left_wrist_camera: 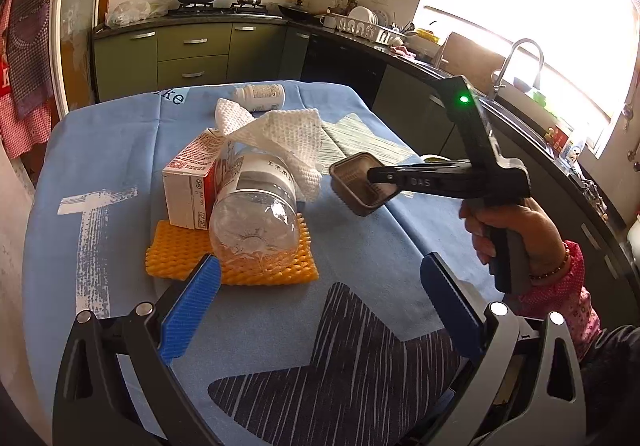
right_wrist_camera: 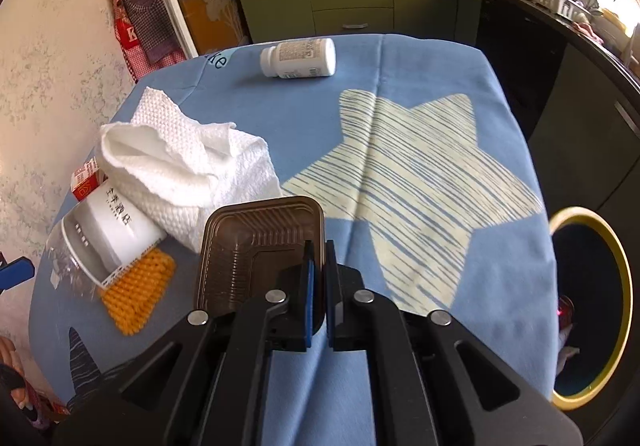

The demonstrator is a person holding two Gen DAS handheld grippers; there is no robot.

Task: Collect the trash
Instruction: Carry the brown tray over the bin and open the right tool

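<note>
My right gripper (right_wrist_camera: 319,250) is shut on the rim of a brown plastic tray (right_wrist_camera: 256,254) and holds it above the blue tablecloth; it also shows in the left wrist view (left_wrist_camera: 354,181). My left gripper (left_wrist_camera: 320,274) is open and empty, just short of a clear plastic bottle (left_wrist_camera: 256,213) lying on an orange foam net (left_wrist_camera: 236,258). A red and white carton (left_wrist_camera: 192,181) lies beside the bottle, with a white paper towel (left_wrist_camera: 276,133) draped over both. A white pill bottle (right_wrist_camera: 300,57) lies on its side at the table's far edge.
A bin with a yellow rim and dark liner (right_wrist_camera: 592,306) stands off the table's right side. The blue tablecloth (right_wrist_camera: 400,65) has star prints. Kitchen cabinets, a stove and a sink (left_wrist_camera: 520,61) run along the back and right.
</note>
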